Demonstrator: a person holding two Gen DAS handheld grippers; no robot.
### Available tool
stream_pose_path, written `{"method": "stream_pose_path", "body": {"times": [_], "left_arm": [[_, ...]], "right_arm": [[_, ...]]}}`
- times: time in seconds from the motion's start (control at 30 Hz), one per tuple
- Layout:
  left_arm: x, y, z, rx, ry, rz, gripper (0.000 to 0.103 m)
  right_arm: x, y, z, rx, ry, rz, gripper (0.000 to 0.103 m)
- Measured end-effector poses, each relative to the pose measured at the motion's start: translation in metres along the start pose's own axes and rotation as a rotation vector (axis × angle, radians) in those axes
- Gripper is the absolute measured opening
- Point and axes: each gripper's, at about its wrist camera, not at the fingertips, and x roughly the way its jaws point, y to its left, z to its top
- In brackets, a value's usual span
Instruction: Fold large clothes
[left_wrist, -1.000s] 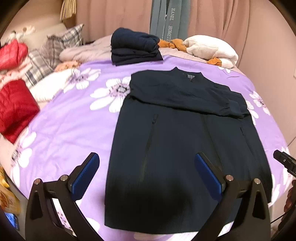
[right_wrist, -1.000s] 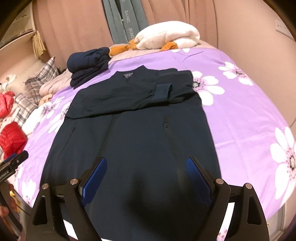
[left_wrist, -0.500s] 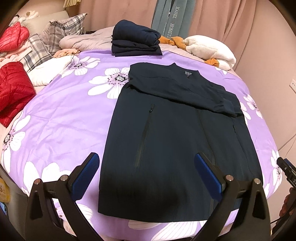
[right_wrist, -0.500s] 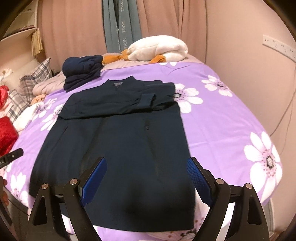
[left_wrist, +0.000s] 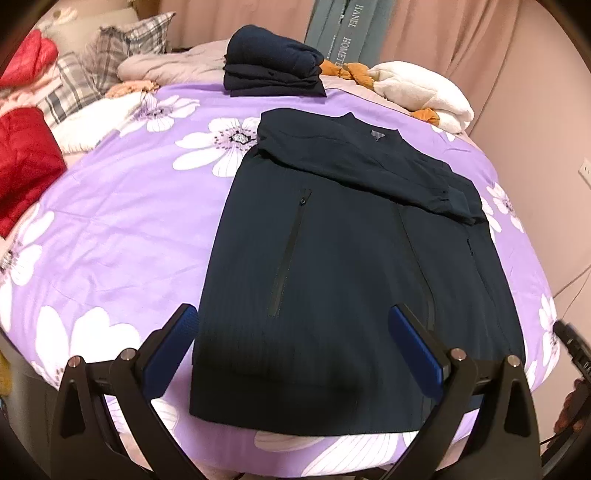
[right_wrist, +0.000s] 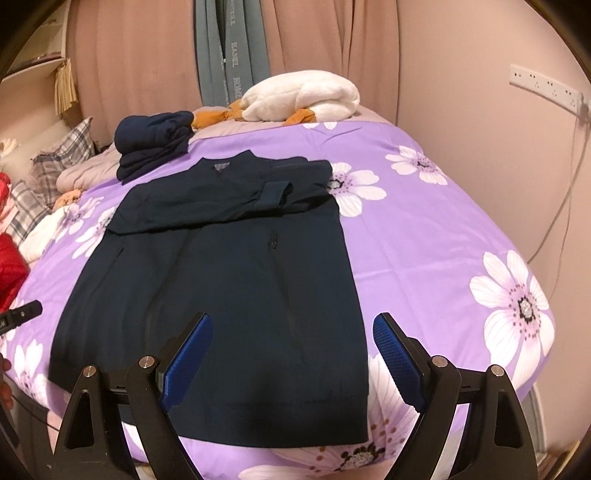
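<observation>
Only your right wrist view shows the white wall socket strip (right_wrist: 543, 86); both grippers (left_wrist: 295, 345) (right_wrist: 291, 349) hang spread and empty above the flat navy zip jacket (left_wrist: 343, 266).

A dark navy jacket (left_wrist: 343, 266) of smooth, matt woven cloth is spread on the bed cover (left_wrist: 122, 229), a soft purple cotton-like cloth printed with white flowers. A fluffy white fleece blanket (right_wrist: 303, 96) is seen at the far end. The left gripper (left_wrist: 295, 354) is built of matt black plastic with silver metal bolts; its blue pads (left_wrist: 417, 347) are finely textured rubber.
</observation>
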Motion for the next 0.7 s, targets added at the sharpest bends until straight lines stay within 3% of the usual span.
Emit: {"method": "stream_pose_path", "body": {"times": [0.13,0.3,0.4,0.5,0.6,0.7], "left_arm": [[0.020,0.026,-0.002,-0.104,0.049,-0.121,0.102],[0.039,0.056,-0.014,-0.215,0.108,-0.183,0.102],[0.053,0.073,-0.017,-0.296,0.157,-0.289,0.102],[0.058,0.085,-0.017,-0.338,0.167,-0.313,0.102],[0.068,0.096,-0.018,-0.397,0.193,-0.396,0.102],[0.070,0.104,-0.013,-0.438,0.179,-0.427,0.102]], "right_arm": [[0.023,-0.020,-0.010,0.084,0.087,0.079,0.088],[0.049,-0.047,-0.030,0.195,0.172,0.127,0.088],[0.059,-0.061,-0.040,0.271,0.186,0.184,0.088],[0.070,-0.074,-0.046,0.354,0.197,0.248,0.088],[0.082,-0.085,-0.052,0.445,0.214,0.309,0.088],[0.083,-0.086,-0.050,0.460,0.200,0.357,0.088]]}}
